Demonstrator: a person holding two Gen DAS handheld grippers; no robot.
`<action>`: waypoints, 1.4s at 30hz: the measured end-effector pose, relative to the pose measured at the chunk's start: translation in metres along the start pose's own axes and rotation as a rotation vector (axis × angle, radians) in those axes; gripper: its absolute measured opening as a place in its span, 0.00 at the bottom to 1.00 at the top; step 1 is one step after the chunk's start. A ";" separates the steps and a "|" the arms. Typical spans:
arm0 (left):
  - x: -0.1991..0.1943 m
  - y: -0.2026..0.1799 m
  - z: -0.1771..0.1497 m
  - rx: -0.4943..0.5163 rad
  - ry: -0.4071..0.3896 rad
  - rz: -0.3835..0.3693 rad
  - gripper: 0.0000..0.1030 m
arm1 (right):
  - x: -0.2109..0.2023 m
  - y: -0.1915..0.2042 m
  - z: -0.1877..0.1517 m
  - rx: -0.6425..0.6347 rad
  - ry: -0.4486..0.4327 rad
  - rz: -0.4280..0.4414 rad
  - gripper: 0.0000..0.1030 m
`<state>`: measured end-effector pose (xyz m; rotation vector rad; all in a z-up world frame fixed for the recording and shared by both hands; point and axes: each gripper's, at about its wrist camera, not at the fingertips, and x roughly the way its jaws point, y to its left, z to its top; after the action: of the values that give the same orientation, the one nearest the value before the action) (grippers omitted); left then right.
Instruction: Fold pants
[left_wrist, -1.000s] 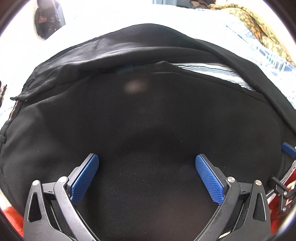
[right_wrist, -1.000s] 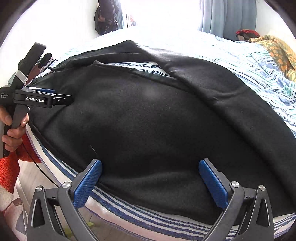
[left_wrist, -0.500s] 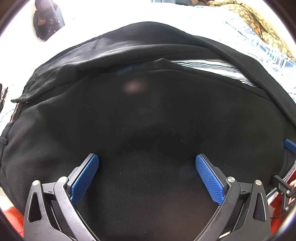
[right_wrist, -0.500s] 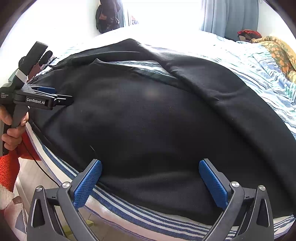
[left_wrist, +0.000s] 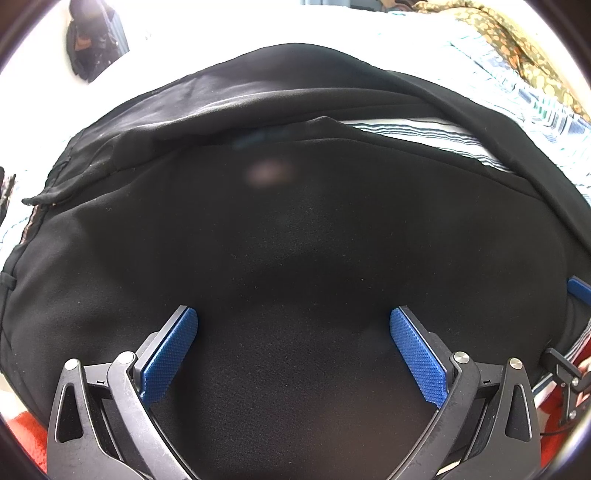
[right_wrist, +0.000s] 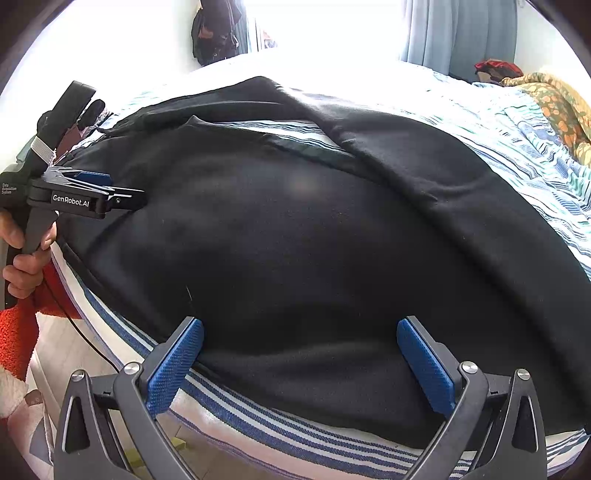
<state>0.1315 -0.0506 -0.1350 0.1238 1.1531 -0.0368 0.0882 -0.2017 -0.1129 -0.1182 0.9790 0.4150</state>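
Black pants (left_wrist: 295, 229) lie spread on a striped bed, one leg near me, the other (right_wrist: 424, 147) farther back with a strip of sheet between them. My left gripper (left_wrist: 293, 328) is open just above the near leg, blue pads wide apart and empty. My right gripper (right_wrist: 301, 339) is open over the pants' near edge by the bed side, empty. The left gripper also shows in the right wrist view (right_wrist: 122, 197) at the left, held by a hand. The right gripper's blue pad shows at the right edge of the left wrist view (left_wrist: 578, 290).
The striped blue and white sheet (right_wrist: 258, 424) covers the bed edge. A floral blanket (right_wrist: 554, 107) lies at the far right. A red rug (right_wrist: 18, 332) is on the floor at the left. A dark bag (right_wrist: 214, 33) hangs on the far wall.
Both grippers have shifted slightly forward over the pants. Their jaws stay open.
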 end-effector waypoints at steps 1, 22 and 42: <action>0.000 0.000 0.000 0.000 0.000 0.000 0.99 | 0.000 0.000 0.000 0.000 0.000 0.000 1.00; 0.000 0.001 0.001 0.001 0.001 -0.001 0.99 | 0.000 0.000 0.000 -0.001 -0.004 -0.002 1.00; -0.005 0.000 -0.008 0.001 -0.004 -0.006 0.99 | -0.062 -0.171 -0.070 1.037 -0.331 0.332 0.89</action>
<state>0.1219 -0.0501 -0.1337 0.1218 1.1491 -0.0428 0.0709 -0.3959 -0.1153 1.0304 0.7830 0.1752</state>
